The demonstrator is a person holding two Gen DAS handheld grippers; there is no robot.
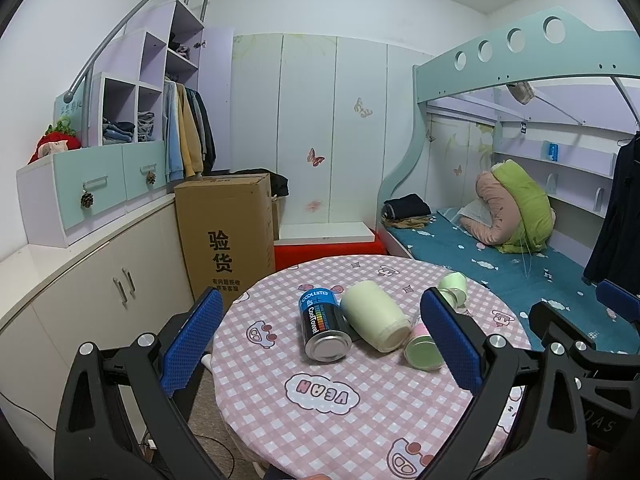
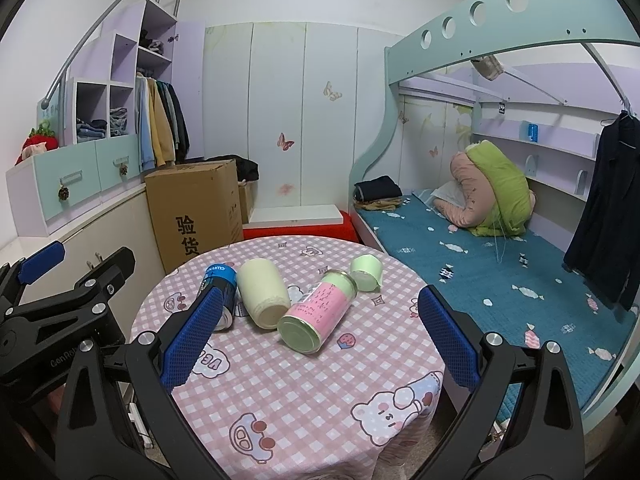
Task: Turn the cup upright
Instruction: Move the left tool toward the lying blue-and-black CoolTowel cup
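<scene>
A cream cup lies on its side in the middle of the round table, its open end toward me; it also shows in the right wrist view. My left gripper is open and empty, held above the table's near side, short of the cup. My right gripper is open and empty, also short of the items. The left gripper's body shows at the left of the right wrist view.
A blue CoolTowel can lies left of the cup. A pink-and-green jar lies to its right, and its green lid lies behind. A cardboard box and cabinets stand left, a bunk bed right.
</scene>
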